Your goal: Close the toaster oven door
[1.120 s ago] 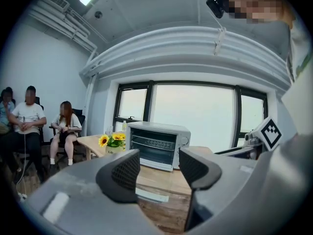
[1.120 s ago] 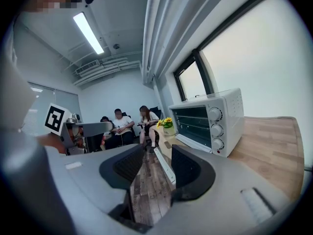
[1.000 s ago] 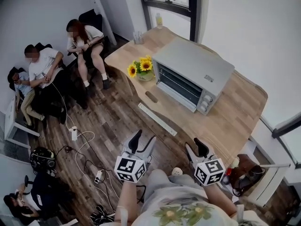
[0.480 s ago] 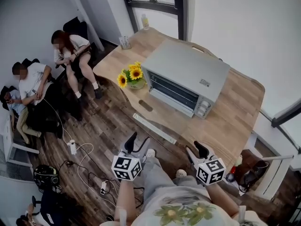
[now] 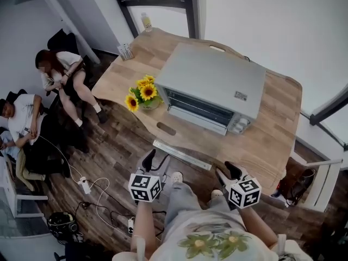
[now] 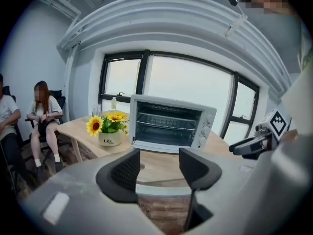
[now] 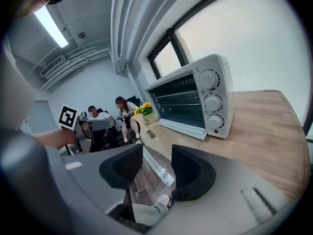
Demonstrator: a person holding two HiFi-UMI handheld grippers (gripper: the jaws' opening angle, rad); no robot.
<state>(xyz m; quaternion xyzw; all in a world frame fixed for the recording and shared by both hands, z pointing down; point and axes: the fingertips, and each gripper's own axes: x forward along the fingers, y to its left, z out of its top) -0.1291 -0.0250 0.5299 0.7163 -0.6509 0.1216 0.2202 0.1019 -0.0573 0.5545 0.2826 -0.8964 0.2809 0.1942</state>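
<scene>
2 empty tools | left tongs [image 5: 156, 162] apart | right tongs [image 5: 225, 174] apart | oven [image 5: 212, 86] on bench [image 5: 272, 140], door [image 5: 197, 119] open | flowers [image 5: 142, 91] just beside oven

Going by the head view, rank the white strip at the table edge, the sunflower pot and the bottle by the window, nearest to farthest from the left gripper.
1. White strip, just ahead of the left gripper, at the near edge of the table.
2. Sunflower pot, on the table's left part.
3. Bottle, at the table's far corner.
</scene>
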